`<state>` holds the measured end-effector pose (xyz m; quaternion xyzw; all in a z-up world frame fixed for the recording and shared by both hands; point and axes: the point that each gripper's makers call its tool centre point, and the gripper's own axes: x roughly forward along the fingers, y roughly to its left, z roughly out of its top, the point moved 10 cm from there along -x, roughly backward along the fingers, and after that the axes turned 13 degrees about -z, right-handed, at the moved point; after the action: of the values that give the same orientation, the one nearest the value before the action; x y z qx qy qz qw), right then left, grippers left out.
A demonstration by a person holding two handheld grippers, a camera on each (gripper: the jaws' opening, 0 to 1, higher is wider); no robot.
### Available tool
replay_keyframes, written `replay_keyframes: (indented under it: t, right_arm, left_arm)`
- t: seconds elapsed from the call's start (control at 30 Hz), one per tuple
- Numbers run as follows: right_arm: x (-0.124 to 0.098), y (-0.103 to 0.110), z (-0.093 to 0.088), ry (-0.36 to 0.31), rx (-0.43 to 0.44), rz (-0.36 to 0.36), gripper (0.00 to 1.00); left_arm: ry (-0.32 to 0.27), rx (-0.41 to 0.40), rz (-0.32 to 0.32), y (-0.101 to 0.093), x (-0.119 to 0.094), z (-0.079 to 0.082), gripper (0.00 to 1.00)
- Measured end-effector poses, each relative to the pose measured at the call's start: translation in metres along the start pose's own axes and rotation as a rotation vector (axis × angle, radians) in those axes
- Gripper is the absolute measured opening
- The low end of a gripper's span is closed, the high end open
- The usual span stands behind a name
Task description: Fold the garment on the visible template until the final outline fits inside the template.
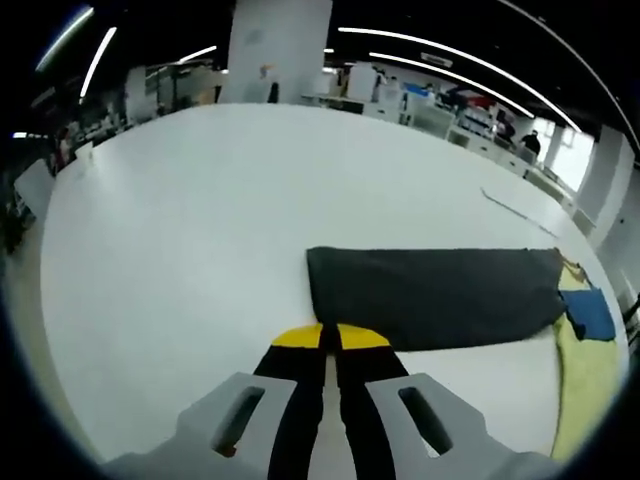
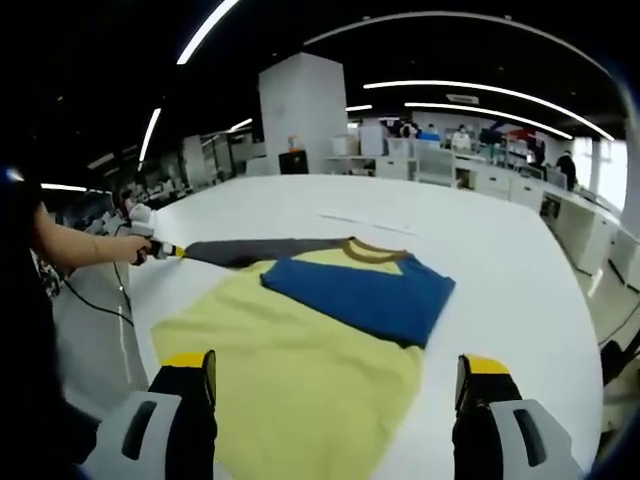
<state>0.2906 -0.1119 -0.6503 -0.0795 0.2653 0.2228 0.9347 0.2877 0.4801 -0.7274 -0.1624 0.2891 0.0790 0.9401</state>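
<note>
Yellow, blue and dark-grey jersey garment (image 2: 320, 350) flat on white table (image 2: 500, 260), grey sleeve (image 1: 435, 296) extended sideways. Left gripper (image 1: 330, 338) jaws together, empty; right gripper (image 2: 340, 380) jaws apart.

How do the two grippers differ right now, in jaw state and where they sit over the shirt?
The left gripper has its jaws closed together, yellow tips touching, at the edge of the dark grey sleeve. The right gripper has its jaws spread wide apart, holding nothing, over the yellow body of the shirt. Both have black jaws with yellow tips and grey housings, above the white table.
</note>
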Motion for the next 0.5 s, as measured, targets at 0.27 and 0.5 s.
replay_keyframes:
  t: [0.27, 0.5]
  right_arm:
    - [0.0, -0.003, -0.003, -0.004, -0.002, 0.012, 0.99]
    - [-0.001, -0.003, -0.003, -0.006, 0.0, 0.011, 0.99]
  left_arm:
    - [-0.022, 0.026, -0.015, -0.005, -0.006, 0.01, 0.0]
    - [-0.034, 0.049, -0.034, -0.008, -0.009, 0.018, 0.0]
